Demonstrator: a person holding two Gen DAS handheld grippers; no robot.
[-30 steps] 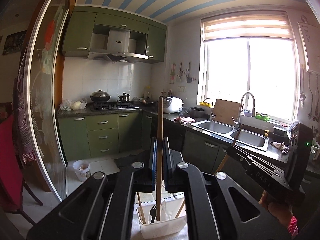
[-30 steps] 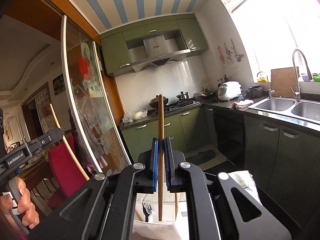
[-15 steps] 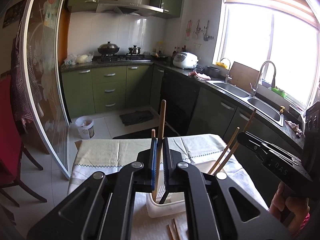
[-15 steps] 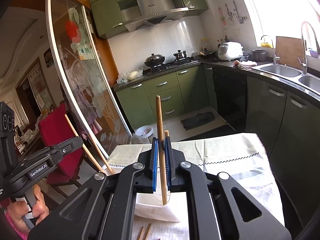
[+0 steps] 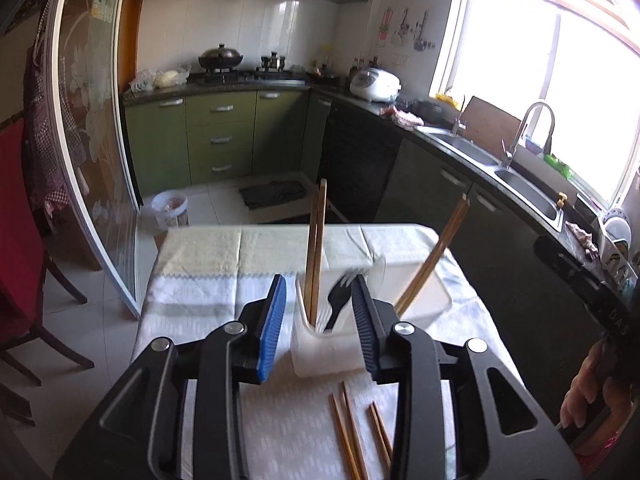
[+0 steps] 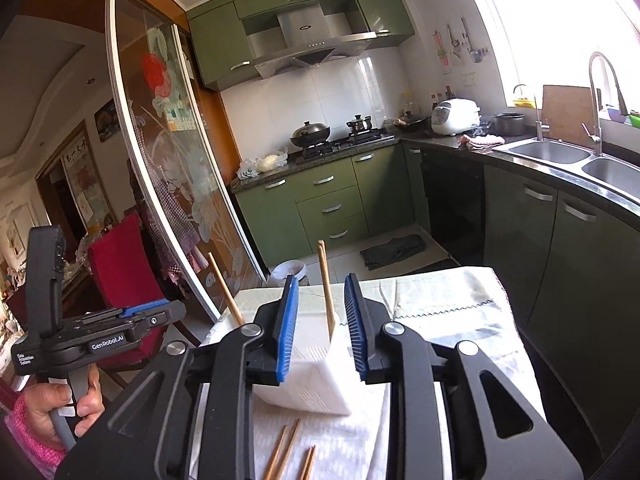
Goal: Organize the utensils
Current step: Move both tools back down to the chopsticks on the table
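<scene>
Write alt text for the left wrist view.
The left gripper, jaws just opened, hovers over a white holder containing upright chopsticks and a black fork. More chopsticks lie loose on the tablecloth; green kitchen cabinets behind.

Upright chopsticks [image 5: 316,248] in bin [image 5: 420,304] mouth.

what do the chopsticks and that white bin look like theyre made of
Chopsticks: probably wood or bamboo, going by the matte tan-brown, slim straight sticks. White bin: likely plastic, given its smooth, slightly glossy moulded walls with rounded corners. Black fork inside: probably plastic, uniformly matte black.
</scene>
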